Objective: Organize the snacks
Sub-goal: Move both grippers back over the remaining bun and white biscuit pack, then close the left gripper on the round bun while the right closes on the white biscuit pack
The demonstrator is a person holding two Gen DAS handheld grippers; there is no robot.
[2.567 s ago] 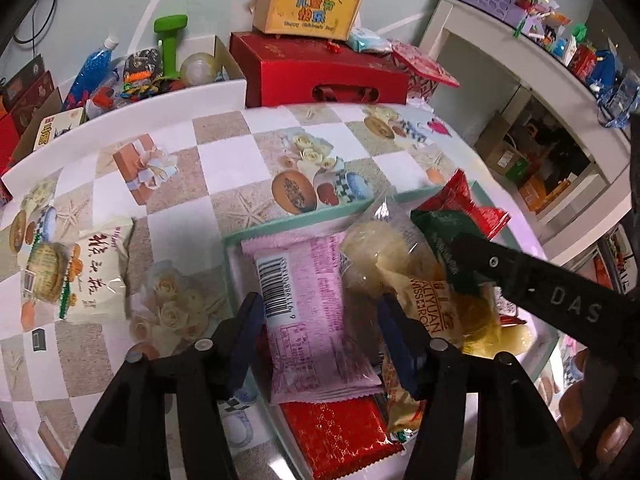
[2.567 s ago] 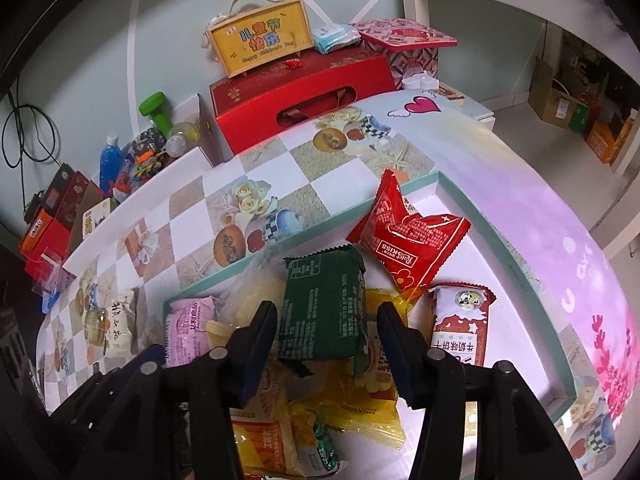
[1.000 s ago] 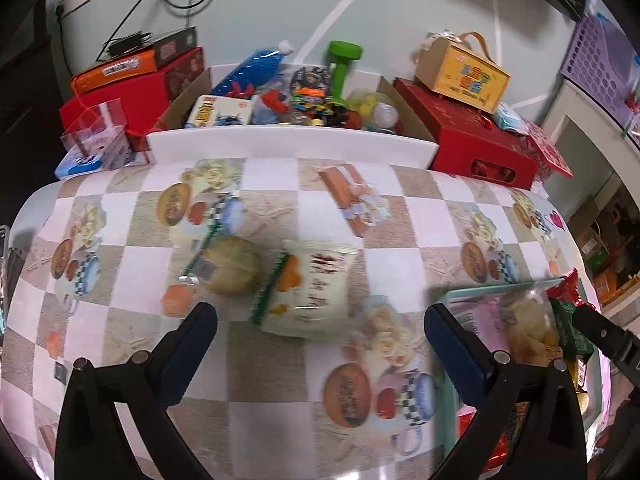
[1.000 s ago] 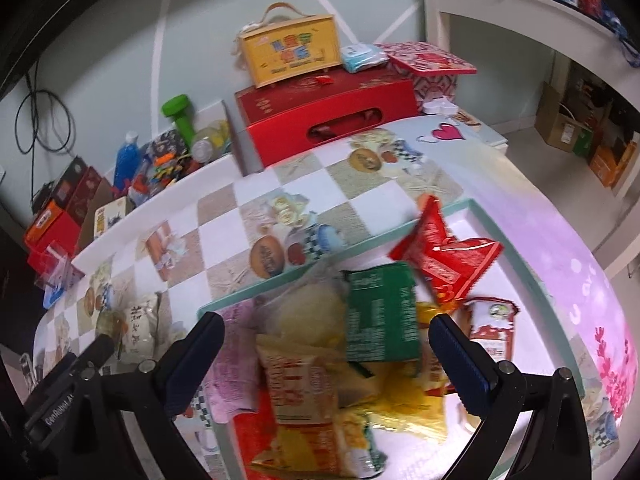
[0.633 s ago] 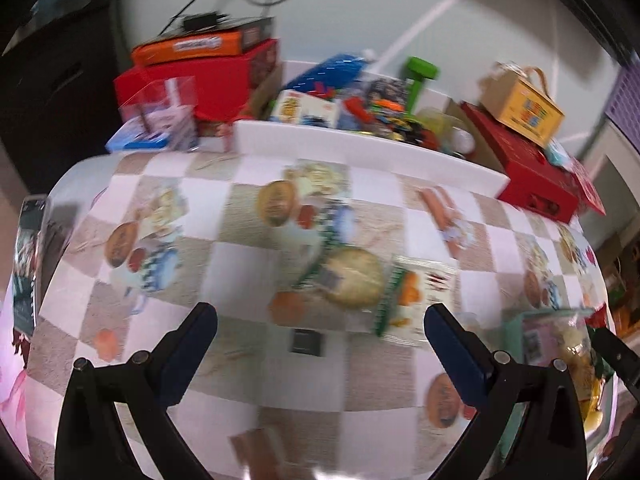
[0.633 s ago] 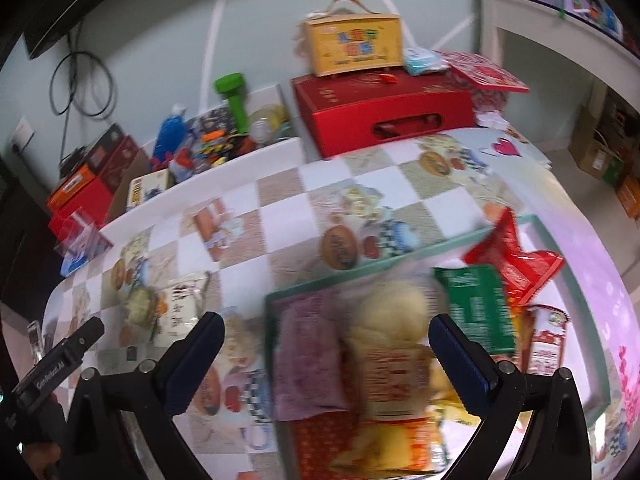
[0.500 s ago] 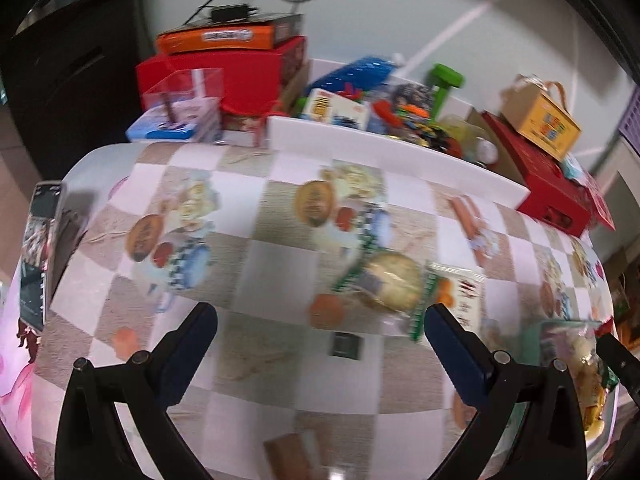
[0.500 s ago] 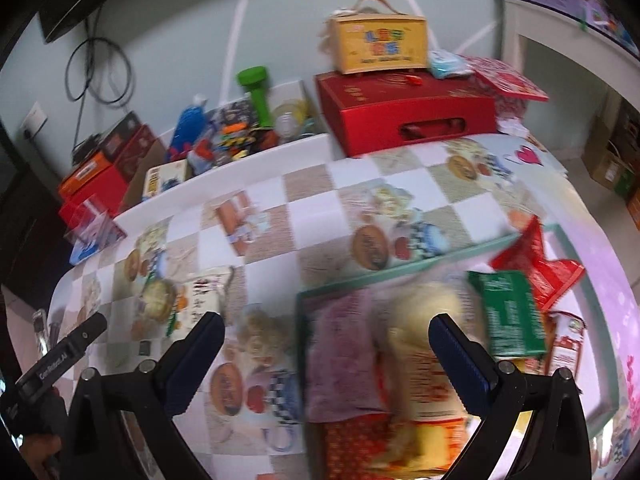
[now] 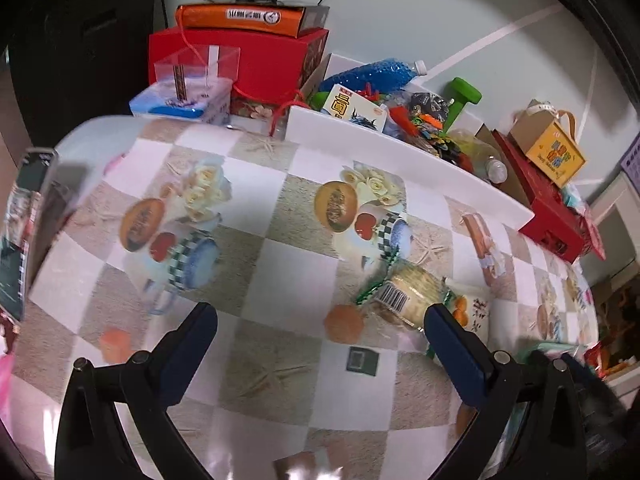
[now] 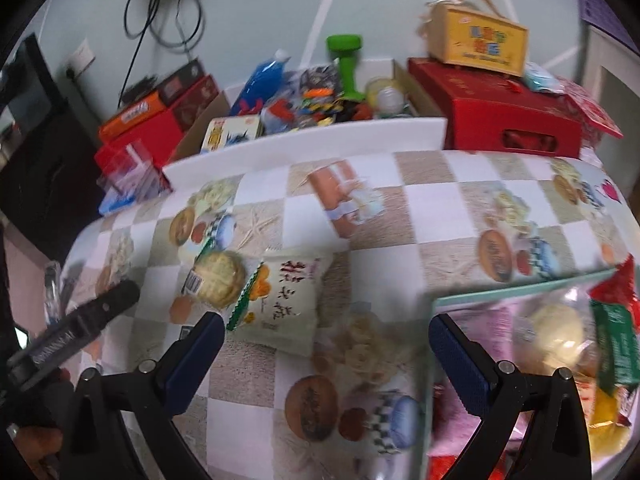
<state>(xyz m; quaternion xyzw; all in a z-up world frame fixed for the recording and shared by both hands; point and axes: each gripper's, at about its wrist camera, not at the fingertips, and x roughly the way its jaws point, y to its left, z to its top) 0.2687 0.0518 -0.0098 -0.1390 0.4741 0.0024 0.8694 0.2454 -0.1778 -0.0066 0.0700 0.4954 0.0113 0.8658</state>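
Both my grippers — left (image 9: 320,336), right (image 10: 326,344) — had fingers spread wide, holding nothing. Round cake packet (image 9: 404,294) and white snack bag (image 10: 282,300) lay touching on the bench (image 9: 280,264) — tray (image 10: 520,294) nearby held more snacks.

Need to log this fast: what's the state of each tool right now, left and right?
Left tool: open, holding nothing, above the tablecloth.
Right tool: open, holding nothing, above the tablecloth.

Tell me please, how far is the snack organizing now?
Mostly done: many packets already lie in the green-rimmed tray. In hand: nothing; the left hand-held gripper and the right hand-held gripper are both open. Left: the round cake packet and the white snack bag, both on the tablecloth outside the tray.
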